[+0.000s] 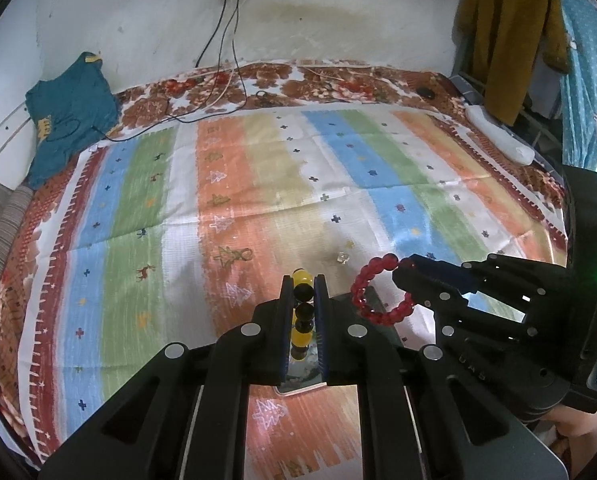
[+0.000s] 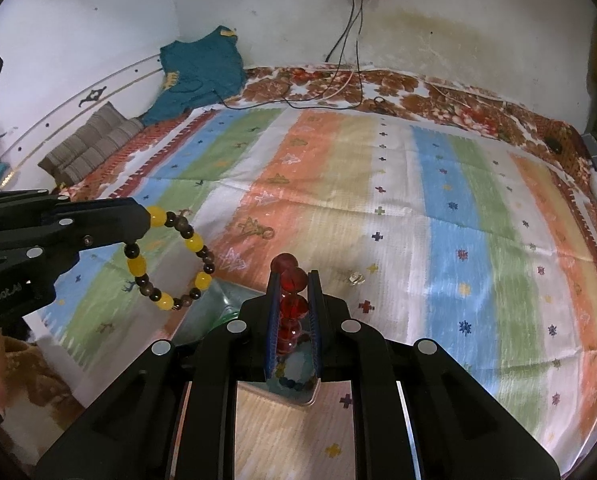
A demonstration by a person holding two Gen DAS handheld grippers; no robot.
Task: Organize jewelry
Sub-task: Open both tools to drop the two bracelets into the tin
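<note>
My left gripper [image 1: 303, 280] is shut on a yellow and black bead bracelet [image 1: 302, 312], held above the striped bedspread; in the right wrist view the left gripper [image 2: 142, 220] enters from the left with that bracelet [image 2: 170, 258] hanging as a full ring. My right gripper [image 2: 294, 276] is shut on a red bead bracelet [image 2: 292, 308]; in the left wrist view the right gripper [image 1: 398, 270] comes in from the right with the red bracelet [image 1: 378, 292] hanging from it. A small clear ring [image 1: 341, 257] lies on the bedspread just beyond both grippers, also in the right wrist view [image 2: 355, 278].
A clear container [image 2: 222, 300] lies under the grippers, partly hidden. The striped bedspread [image 1: 258, 184] covers a bed against a white wall. A teal shirt [image 1: 68, 116], charger cables [image 1: 226, 96] and a white remote [image 1: 498, 140] lie at the far edges.
</note>
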